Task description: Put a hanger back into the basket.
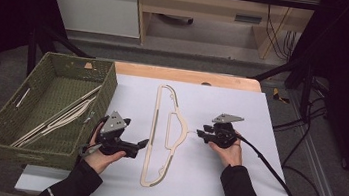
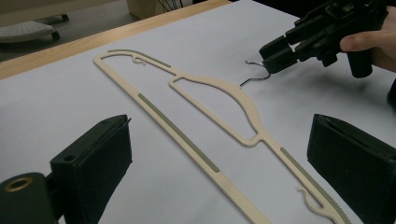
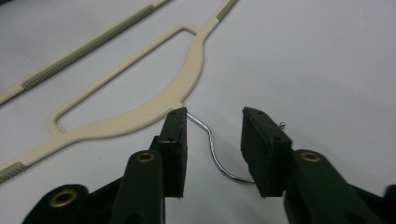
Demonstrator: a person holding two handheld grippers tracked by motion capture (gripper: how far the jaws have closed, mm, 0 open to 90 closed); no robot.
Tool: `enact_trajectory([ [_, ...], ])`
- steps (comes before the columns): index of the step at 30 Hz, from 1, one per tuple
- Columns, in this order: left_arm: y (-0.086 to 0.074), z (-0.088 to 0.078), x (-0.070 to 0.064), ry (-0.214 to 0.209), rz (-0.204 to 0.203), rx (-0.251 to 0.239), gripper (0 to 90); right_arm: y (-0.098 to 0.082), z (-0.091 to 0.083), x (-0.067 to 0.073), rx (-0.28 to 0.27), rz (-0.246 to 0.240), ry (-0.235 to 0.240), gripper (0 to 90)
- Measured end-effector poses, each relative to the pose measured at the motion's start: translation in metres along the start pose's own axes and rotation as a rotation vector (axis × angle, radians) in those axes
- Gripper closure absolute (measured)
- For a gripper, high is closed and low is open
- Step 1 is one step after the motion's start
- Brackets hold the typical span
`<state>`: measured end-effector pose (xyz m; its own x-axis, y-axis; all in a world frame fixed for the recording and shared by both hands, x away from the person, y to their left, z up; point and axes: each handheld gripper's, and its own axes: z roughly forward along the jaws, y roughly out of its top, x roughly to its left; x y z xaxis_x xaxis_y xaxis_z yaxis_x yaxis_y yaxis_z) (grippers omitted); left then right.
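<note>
A cream plastic hanger point(image 1: 165, 137) lies flat on the white board, its thin metal hook point(image 1: 191, 132) pointing right. My right gripper point(image 1: 201, 134) comes in from the right. In the right gripper view its jaws point(image 3: 215, 116) stand on either side of the hook point(image 3: 212, 149), and there is a gap between the pads and the wire. The left pad sits close to the neck of the hanger point(image 3: 154, 109). My left gripper point(image 1: 140, 146) rests on the board just left of the hanger, wide open point(image 2: 219, 126), looking across the hanger point(image 2: 243, 100) at the right gripper point(image 2: 273, 56).
A green woven basket point(image 1: 105, 89) stands at the left with several cream hangers point(image 1: 64, 115) inside. The white board point(image 1: 232, 185) covers a wooden table point(image 1: 185, 75). Black cables point(image 1: 298, 183) trail off the right side.
</note>
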<state>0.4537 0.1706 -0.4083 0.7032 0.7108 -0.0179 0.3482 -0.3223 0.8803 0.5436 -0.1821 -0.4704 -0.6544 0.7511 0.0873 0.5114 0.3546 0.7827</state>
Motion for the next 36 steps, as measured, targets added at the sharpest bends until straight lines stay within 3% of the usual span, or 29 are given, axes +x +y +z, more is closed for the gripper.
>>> enact_trajectory([
  [9, -0.001, 0.002, 0.002, 0.002, -0.007, 0.005, 6.2, -0.006, 0.012, -0.002, 0.077, -0.047, 0.009, 77.5],
  [14, -0.001, 0.007, 0.0, -0.01, -0.002, 0.017, 6.4, -0.005, 0.012, -0.004, 0.08, -0.104, 0.02, 83.1],
  [19, 0.001, 0.018, -0.001, -0.02, 0.007, 0.045, 6.7, -0.004, 0.012, -0.006, 0.087, -0.106, 0.035, 88.2],
  [25, 0.013, 0.041, -0.008, -0.035, 0.025, 0.074, 7.5, -0.003, 0.01, -0.007, 0.101, -0.135, 0.059, 89.0],
  [36, 0.027, 0.099, -0.029, -0.053, 0.036, 0.164, 13.5, 0.002, -0.001, -0.003, 0.1, -0.132, 0.071, 89.4],
])
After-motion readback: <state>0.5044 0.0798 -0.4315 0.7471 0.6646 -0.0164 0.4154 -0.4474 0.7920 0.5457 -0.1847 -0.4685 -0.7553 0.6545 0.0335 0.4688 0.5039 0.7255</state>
